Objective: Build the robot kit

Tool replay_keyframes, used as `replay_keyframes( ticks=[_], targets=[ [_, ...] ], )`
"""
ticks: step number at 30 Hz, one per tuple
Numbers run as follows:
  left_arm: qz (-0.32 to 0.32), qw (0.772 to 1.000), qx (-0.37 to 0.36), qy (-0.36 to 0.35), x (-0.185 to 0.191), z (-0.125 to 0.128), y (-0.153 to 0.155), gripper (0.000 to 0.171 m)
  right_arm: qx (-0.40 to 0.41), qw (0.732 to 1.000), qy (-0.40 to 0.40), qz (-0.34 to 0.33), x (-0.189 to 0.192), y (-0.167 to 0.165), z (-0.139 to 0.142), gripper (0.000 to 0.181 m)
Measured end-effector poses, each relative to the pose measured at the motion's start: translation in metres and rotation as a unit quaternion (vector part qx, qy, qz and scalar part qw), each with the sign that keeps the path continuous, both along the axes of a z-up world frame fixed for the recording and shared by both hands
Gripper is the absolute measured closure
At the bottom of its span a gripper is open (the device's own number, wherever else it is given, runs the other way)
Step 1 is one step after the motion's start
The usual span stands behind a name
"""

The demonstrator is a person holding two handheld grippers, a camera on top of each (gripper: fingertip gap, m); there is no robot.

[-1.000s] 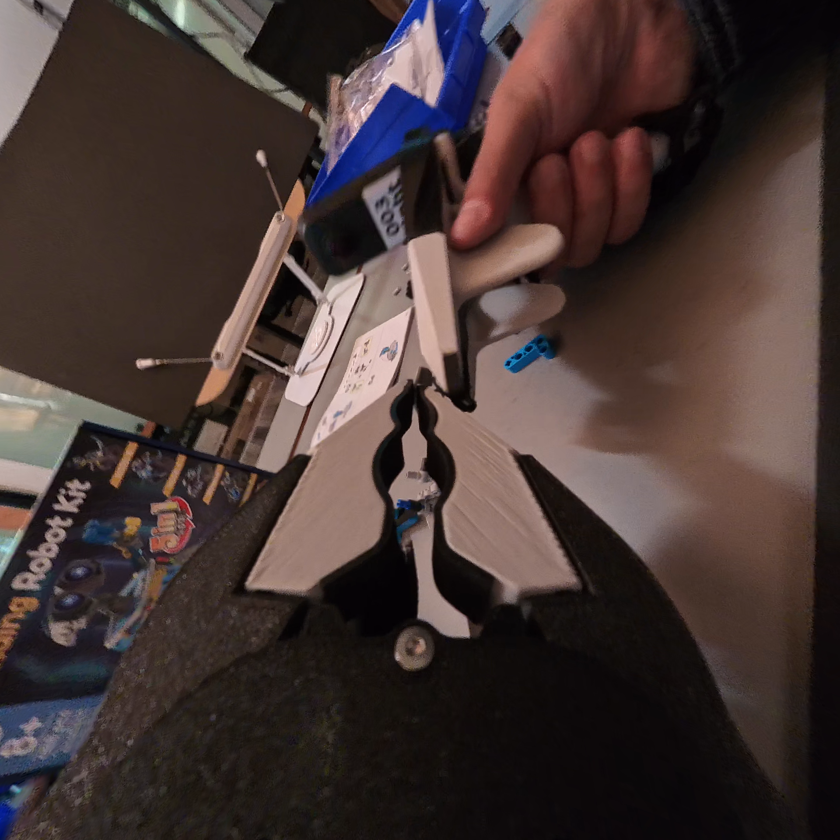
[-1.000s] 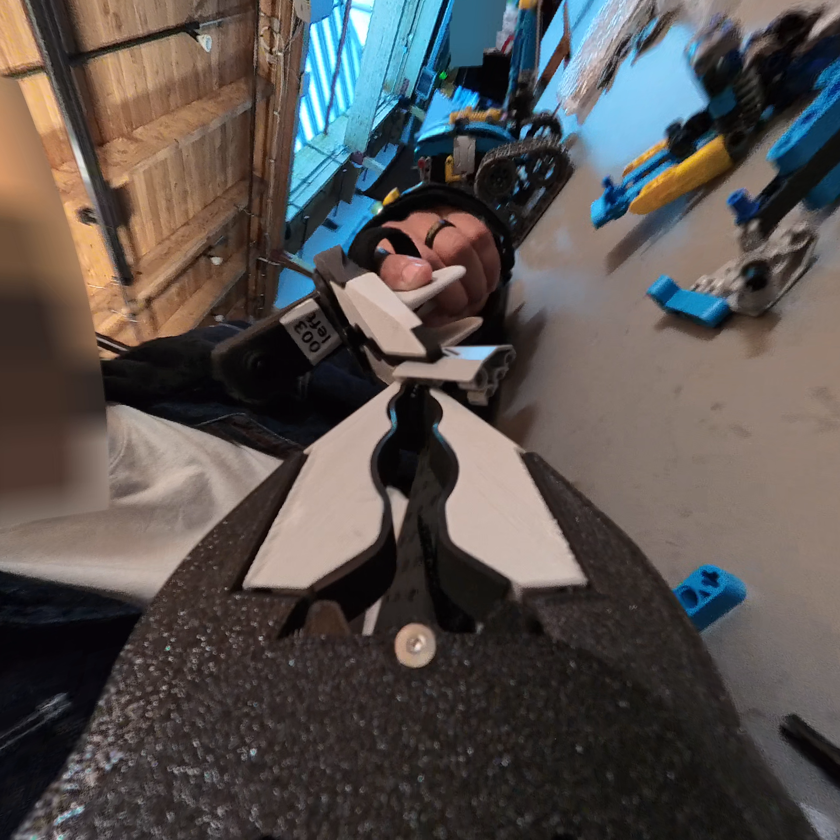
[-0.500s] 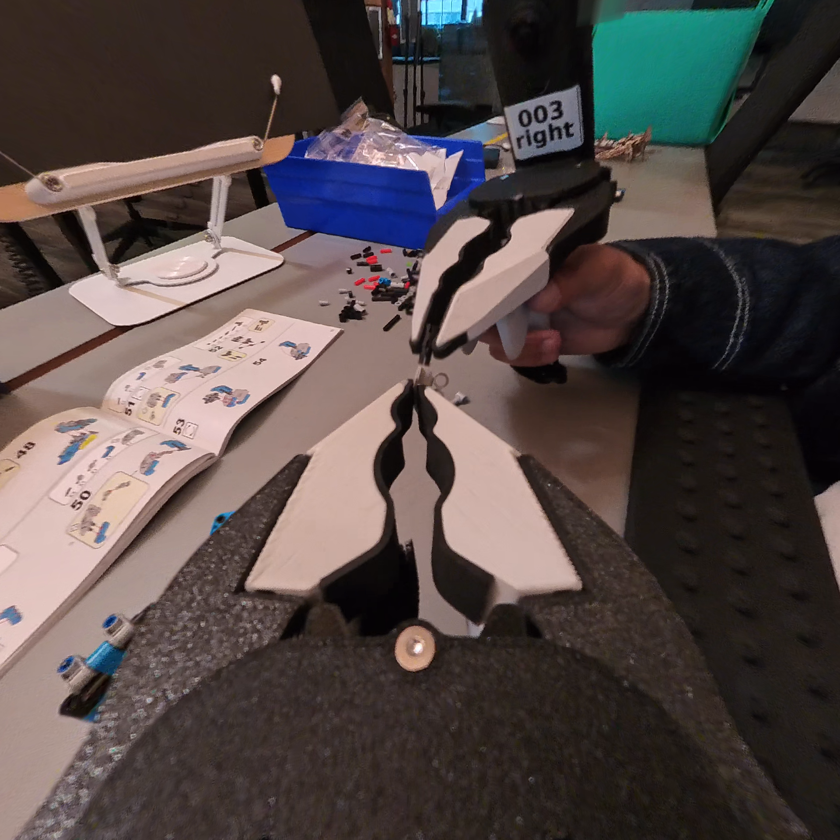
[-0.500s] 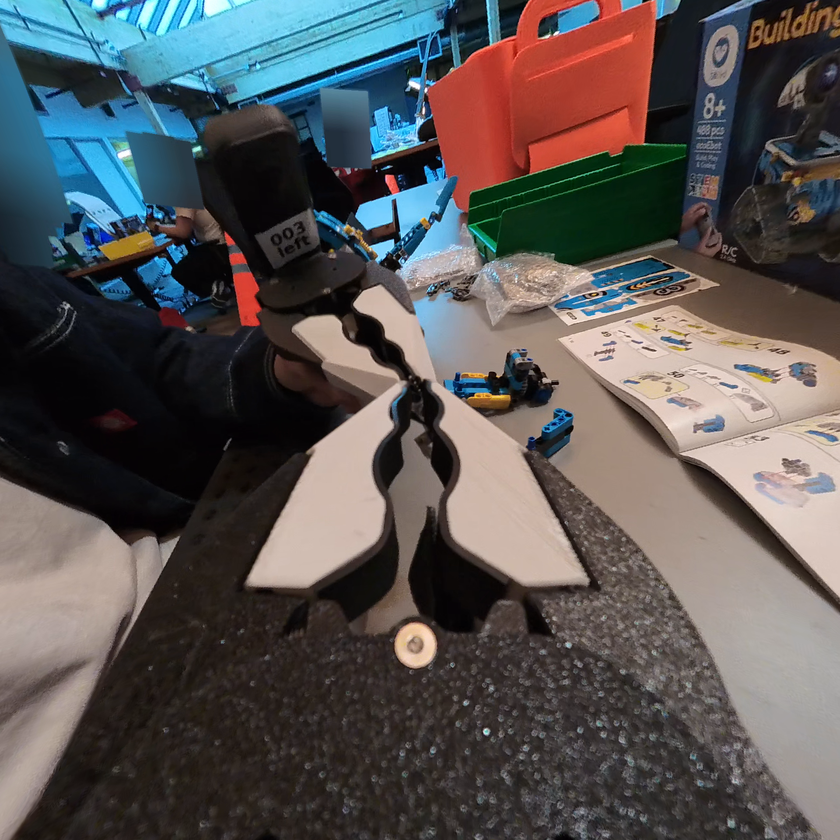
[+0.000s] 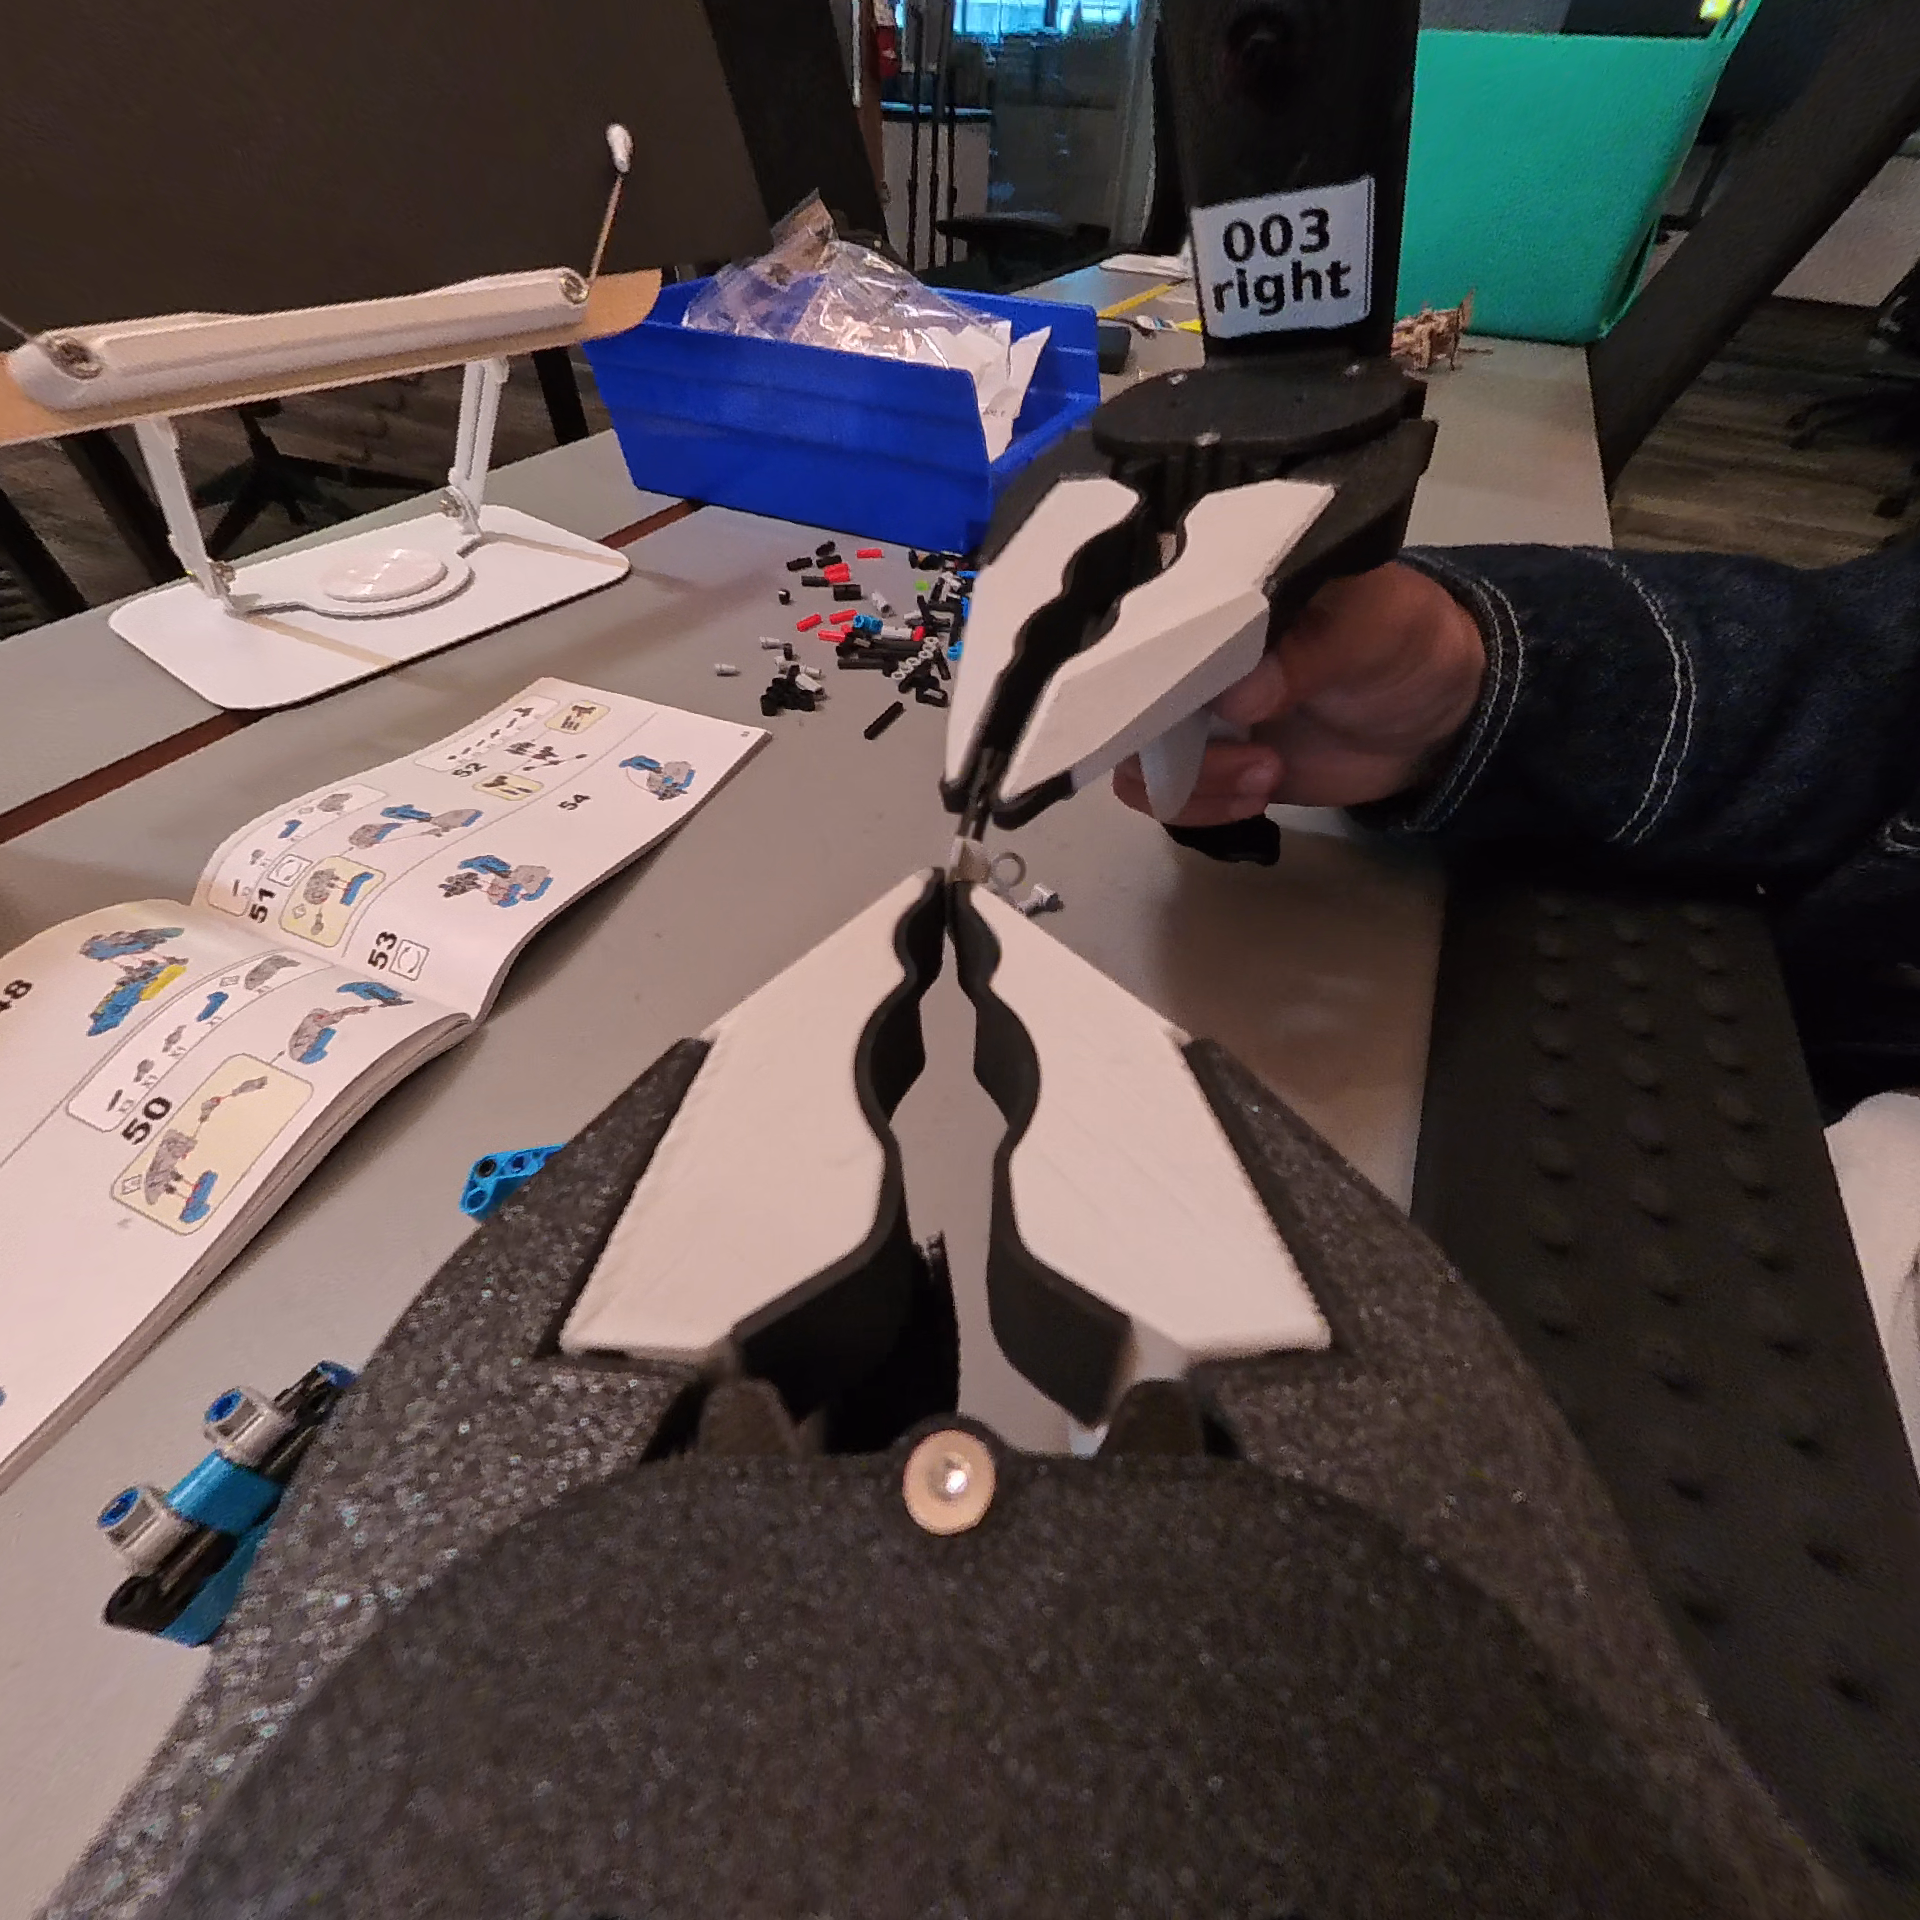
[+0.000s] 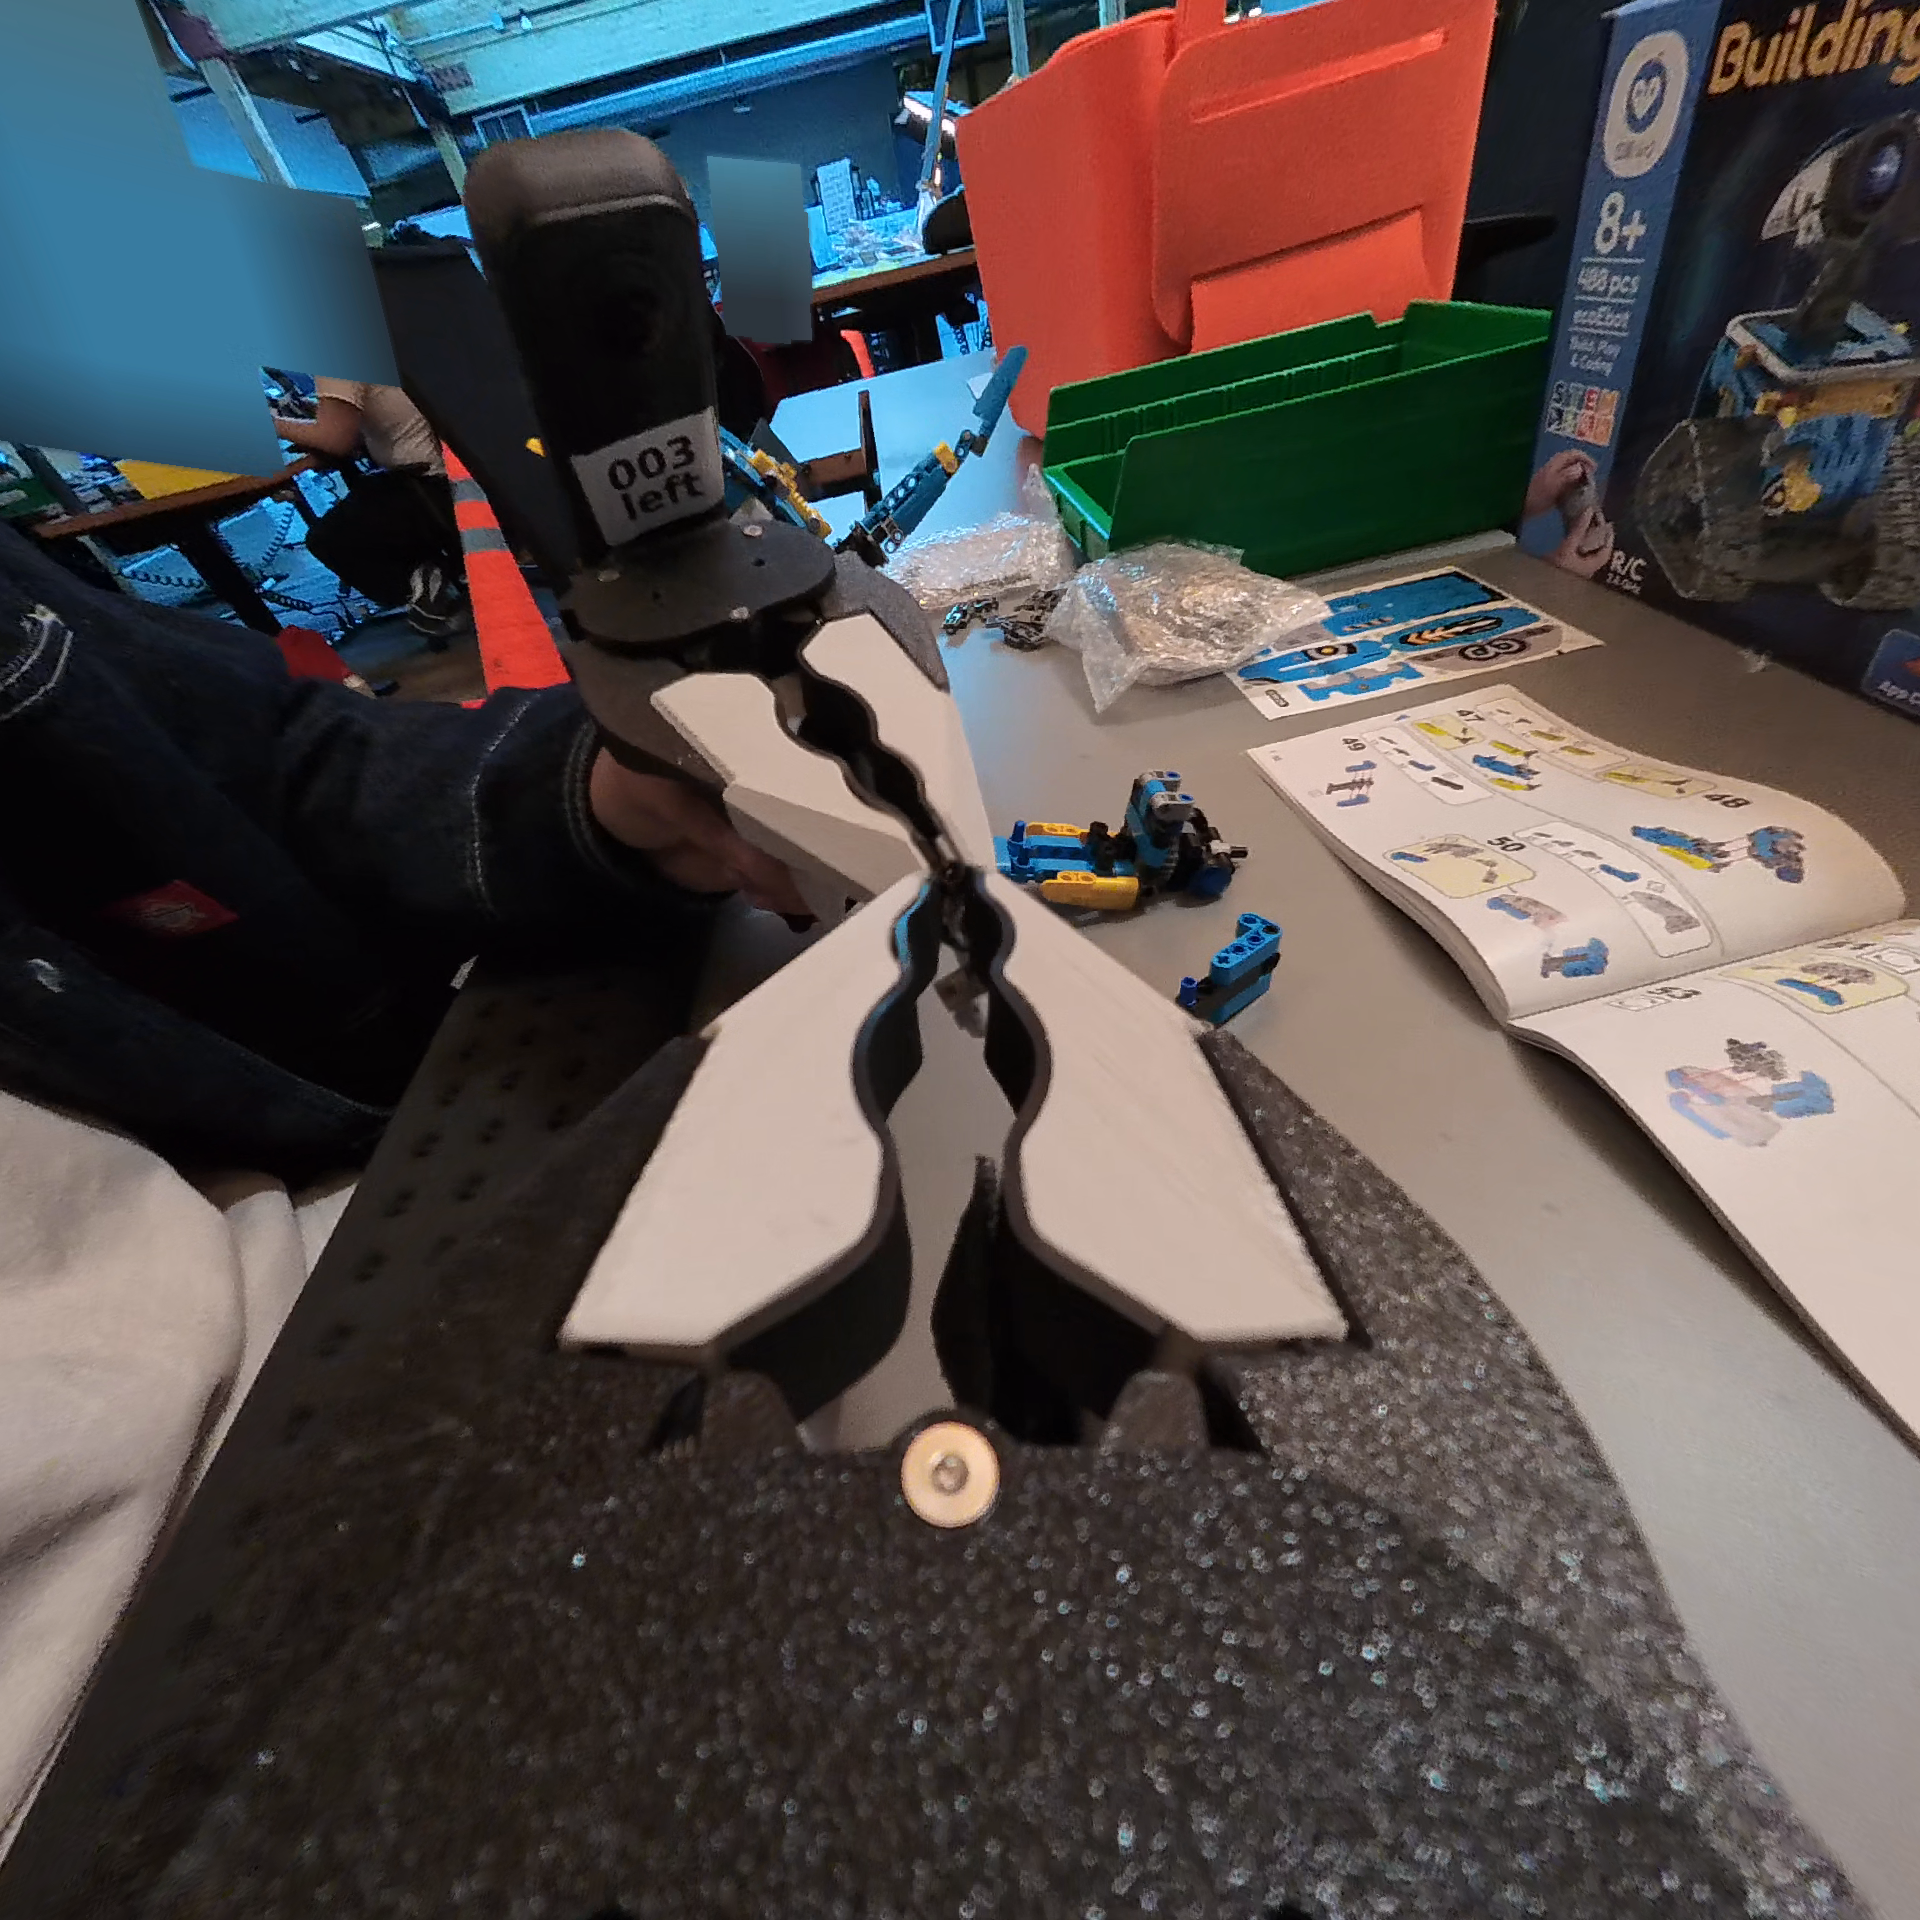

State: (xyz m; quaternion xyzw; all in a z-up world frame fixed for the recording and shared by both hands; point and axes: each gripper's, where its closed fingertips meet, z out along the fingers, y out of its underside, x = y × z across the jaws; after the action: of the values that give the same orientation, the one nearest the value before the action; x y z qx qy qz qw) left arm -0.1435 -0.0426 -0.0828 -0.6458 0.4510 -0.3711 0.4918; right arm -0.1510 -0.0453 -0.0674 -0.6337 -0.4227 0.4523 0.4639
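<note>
Looking along the left gripper [image 5: 948, 885] in the left wrist view, I saw its white fingers drawn together, with a small grey piece [image 5: 971, 860] pinched at the very tips. The right gripper [image 5: 971, 805] came down from above, tip to tip with mine. Its jaws were closed on what I took for a thin dark pin [image 5: 968, 826] that touched the grey piece; it was too small for me to say whether the two were joined. All this hung just to the right of the open instruction booklet [image 5: 416, 883]. Beyond the booklet lay a scatter of small loose parts [image 5: 873, 644] and behind them a blue bin [image 5: 831, 416]. A blue beam [image 5: 499, 1174] and a blue-and-black sub-assembly [image 5: 197, 1496] sat at the booklet's near edge, well apart from both grippers.

In the right wrist view the right gripper [image 6: 951, 883] was likewise pressed shut, with the left gripper [image 6: 940, 852] meeting it at the tips. The held parts were only a dark speck there. To the left of the instruction booklet [image 6: 1558, 883] stood a partly built blue-and-yellow model [image 6: 1122, 852] and, nearer, a short blue beam piece [image 6: 1231, 961], neither touched. Behind the booklet were crumpled plastic bags [image 6: 1174, 613] and a green bin [image 6: 1299, 436].
</note>
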Motion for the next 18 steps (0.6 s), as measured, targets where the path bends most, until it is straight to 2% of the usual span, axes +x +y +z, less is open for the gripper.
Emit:
replay_keyframes(
  ticks=[13,18],
  targets=[
    [-0.007,1.000,-0.023,0.008,0.0009,-0.0062,-0.0014,0.171,0.028,0.999,-0.033,0.000,-0.0022,-0.0016,-0.0060,0.178],
    [-0.030,0.996,-0.074,-0.041,0.0018,0.0028,-0.0058,0.171,0.019,1.000,0.004,0.006,-0.0031,-0.0035,0.0014,0.178]
  ],
)
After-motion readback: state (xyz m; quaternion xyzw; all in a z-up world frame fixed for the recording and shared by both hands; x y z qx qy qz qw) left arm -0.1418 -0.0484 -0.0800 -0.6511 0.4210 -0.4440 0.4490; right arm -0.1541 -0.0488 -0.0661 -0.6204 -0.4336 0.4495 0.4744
